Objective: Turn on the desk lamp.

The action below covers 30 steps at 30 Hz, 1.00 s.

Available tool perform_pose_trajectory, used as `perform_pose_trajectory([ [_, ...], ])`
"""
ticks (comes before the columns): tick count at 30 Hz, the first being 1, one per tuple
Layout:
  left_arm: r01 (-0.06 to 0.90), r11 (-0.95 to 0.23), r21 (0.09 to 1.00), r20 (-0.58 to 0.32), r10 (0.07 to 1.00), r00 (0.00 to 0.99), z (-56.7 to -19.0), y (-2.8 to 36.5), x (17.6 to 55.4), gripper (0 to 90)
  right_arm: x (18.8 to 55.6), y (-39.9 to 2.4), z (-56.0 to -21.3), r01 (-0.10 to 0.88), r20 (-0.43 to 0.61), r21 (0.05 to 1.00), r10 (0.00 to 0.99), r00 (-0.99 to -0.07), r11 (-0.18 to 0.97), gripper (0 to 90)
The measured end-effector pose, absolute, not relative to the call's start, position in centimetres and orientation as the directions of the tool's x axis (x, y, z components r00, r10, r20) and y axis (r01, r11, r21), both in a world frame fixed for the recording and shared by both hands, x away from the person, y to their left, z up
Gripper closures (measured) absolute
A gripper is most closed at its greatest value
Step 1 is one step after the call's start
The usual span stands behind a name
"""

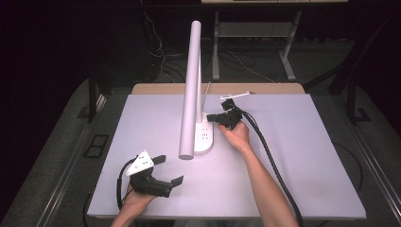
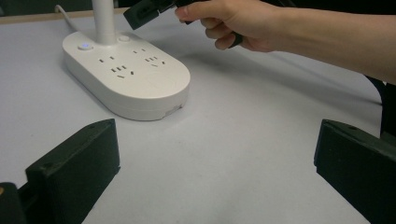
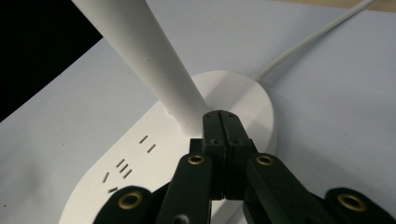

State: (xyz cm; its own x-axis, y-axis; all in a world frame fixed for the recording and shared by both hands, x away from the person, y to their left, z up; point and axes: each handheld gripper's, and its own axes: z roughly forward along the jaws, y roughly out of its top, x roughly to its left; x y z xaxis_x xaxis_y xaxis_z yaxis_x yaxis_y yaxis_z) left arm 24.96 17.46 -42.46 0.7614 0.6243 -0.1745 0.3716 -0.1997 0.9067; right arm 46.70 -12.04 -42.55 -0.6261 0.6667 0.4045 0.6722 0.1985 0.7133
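Grey table: lamp base long axis front-back; right hand-held gripper closed, empty.

The lamp base sits mid-table with its post leaning out toward the near side, so anything crossing the middle must go under or around that post; the cord runs off the far end of the base toward the table's back edge. The right gripper, jaws pressed together, crowds the base beside the post, its thick cable trailing across the right half of the table; the left gripper, jaws spread wide, hovers near the front edge, with bare tabletop between it and the base, and more bare tabletop on the far left
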Motion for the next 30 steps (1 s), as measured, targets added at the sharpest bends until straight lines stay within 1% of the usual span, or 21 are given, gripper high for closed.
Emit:
perform_pose_trajectory([
  [11,0.377,-0.207,0.903,-0.174,0.625,0.761,-42.6,17.3,25.0,0.0,45.3,-13.5,-40.3,0.639,0.368,0.737,0.663,-0.652,0.219,89.2],
  [15,0.377,-0.207,0.903,-0.175,0.625,0.761,-42.5,17.3,25.0,0.0,44.8,-14.2,-39.4,0.608,0.332,0.759,0.666,-0.669,0.233,89.2],
  [21,0.377,-0.209,0.902,-0.173,0.625,0.761,-42.5,17.3,25.0,0.0,44.0,-15.3,-38.1,0.598,0.316,0.765,0.669,-0.673,0.241,89.0],
  [22,0.377,-0.209,0.902,-0.173,0.624,0.762,-42.5,17.3,25.0,0.0,43.8,-15.5,-37.9,0.596,0.316,0.766,0.669,-0.673,0.239,84.3],
  [23,0.377,-0.207,0.903,-0.175,0.624,0.762,-42.5,17.3,25.0,0.0,43.5,-15.9,-37.5,0.605,0.325,0.761,0.67,-0.668,0.234,74.9],
  [24,0.377,-0.207,0.903,-0.175,0.624,0.762,-42.5,17.3,25.0,0.0,43.5,-15.9,-37.5,0.605,0.325,0.761,0.67,-0.668,0.234,74.9],
  [25,0.378,-0.205,0.903,-0.177,0.623,0.762,-42.6,17.3,25.0,0.0,43.3,-16.0,-37.3,0.61,0.331,0.757,0.669,-0.665,0.232,68.9],
  [26,0.38,-0.202,0.903,-0.181,0.622,0.762,-42.6,17.3,25.0,0.0,42.9,-16.2,-37.0,0.618,0.326,0.747,0.676,-0.66,0.243,58.3],
  [27,0.38,-0.201,0.903,-0.182,0.622,0.762,-42.6,17.3,25.0,0.0,42.9,-16.2,-37.0,0.618,0.326,0.747,0.676,-0.66,0.243,58.3],
  [30,0.382,-0.204,0.901,-0.181,0.623,0.761,-42.6,17.3,25.1,0.0,42.1,-16.7,-36.6,0.612,0.294,0.747,0.696,-0.655,0.261,41.4],
])
